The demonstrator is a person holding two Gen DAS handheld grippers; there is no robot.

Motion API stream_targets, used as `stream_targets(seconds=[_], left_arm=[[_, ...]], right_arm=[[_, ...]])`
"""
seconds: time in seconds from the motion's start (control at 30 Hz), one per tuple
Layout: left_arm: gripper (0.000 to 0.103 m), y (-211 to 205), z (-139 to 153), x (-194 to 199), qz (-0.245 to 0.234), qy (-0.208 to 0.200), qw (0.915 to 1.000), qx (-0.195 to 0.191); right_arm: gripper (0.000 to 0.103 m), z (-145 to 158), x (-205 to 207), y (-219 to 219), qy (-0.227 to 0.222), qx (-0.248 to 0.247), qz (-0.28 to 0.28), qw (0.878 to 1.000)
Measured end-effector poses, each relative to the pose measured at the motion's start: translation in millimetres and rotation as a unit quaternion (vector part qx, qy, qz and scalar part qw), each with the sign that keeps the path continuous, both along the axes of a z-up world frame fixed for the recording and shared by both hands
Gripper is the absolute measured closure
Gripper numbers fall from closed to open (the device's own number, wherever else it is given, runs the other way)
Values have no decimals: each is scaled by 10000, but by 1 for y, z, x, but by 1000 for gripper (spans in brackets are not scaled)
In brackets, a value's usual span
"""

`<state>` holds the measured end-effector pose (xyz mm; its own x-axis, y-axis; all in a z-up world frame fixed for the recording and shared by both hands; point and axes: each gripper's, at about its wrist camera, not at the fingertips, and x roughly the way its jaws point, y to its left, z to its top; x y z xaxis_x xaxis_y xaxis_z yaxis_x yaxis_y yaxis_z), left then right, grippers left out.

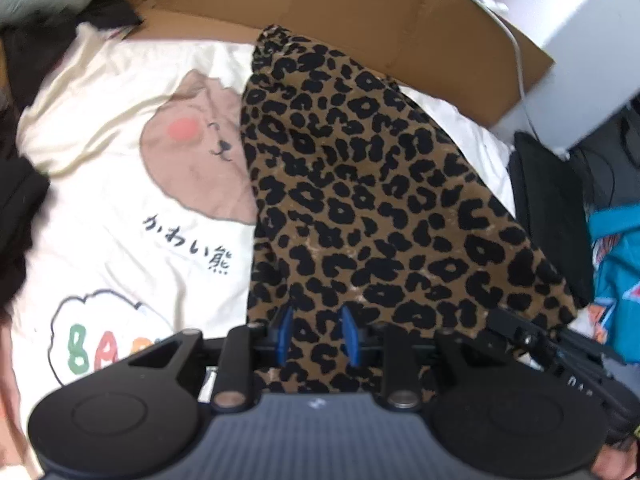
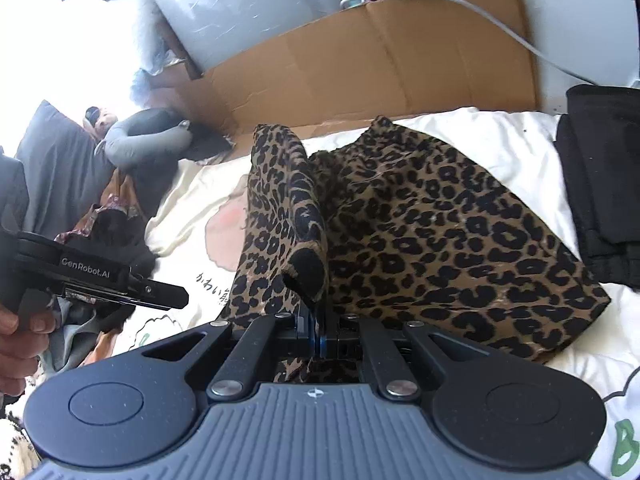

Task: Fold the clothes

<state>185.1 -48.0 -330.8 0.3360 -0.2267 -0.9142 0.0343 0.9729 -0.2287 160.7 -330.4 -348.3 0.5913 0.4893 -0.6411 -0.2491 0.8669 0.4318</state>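
A leopard-print garment [image 1: 380, 200] lies on a cream bear-print cloth [image 1: 120, 200]. My left gripper [image 1: 318, 332] is open just above its near edge, and leopard fabric shows between the blue fingertips [image 1: 285, 332]. My right gripper [image 2: 318, 340] is shut on a fold of the leopard-print garment [image 2: 440, 232] and holds a strip of it raised, while the remainder rests flat to the right. In the right wrist view a hand holds the left gripper [image 2: 176, 298] low at the left. In the left wrist view the right gripper [image 1: 516, 328] sits at the garment's right corner.
Flattened cardboard [image 2: 380, 64] lines the far side, with a white cable [image 2: 500, 28] across it. Black clothing [image 2: 600, 184] is stacked on the right. A teal item [image 1: 616, 280] lies beyond it. Dark clothes and a grey cushion [image 2: 140, 140] are piled at the left.
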Motion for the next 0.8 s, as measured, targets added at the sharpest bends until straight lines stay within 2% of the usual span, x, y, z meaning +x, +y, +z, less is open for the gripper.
stream_targets(seconds=[0.13,0.3,0.4,0.47,0.57,0.7,0.8], left_arm=[[71,-12,5,5,-163,43,9998,112],[61,-10,7,15,9,58,9997,231],[54,-12,3,14,-44,43,9996,272],[54,-9,-6,16,154,66,9996,211],[54,-13,-22,22,354,225,9991,77],[54,-20,-30,19,131,136,9997,151],[54,-13,-37,15,165,136,9997,101]], right_arm=[[103,1,-1,-9,-20,28,-138,9999],[103,3,0,-31,-202,179,-622,9977],[103,-1,2,-45,-320,62,-682,9971],[103,-7,2,-54,-337,20,-761,9965],[103,-24,3,-70,-107,313,-1007,9944],[103,-44,2,-83,60,422,-1083,9932],[103,-53,5,-95,158,512,-1236,9909]])
